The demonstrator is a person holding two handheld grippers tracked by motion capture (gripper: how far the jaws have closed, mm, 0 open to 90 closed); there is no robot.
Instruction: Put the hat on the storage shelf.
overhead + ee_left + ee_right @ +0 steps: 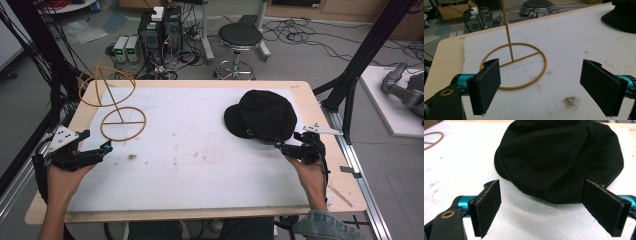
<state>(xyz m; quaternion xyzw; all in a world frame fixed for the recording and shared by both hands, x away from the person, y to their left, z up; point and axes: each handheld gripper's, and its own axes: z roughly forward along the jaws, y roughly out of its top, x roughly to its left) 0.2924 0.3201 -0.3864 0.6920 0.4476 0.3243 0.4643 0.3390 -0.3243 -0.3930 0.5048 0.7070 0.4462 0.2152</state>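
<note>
Black hat point(261, 115): soft fabric, lying on the white mat point(200, 165) near the table's point(310, 95) far right corner; brim toward the near edge, long axis running left to right.
Right gripper point(278, 144): just beside the hat's near rim, jaws spread wide, empty.
Left gripper point(106, 147): near the left edge, jaws spread wide, empty, aimed at the stand.
Wire stand point(116, 102): yellow-brown, ring base flat near the far left corner, post tilting up to a second ring.
</note>
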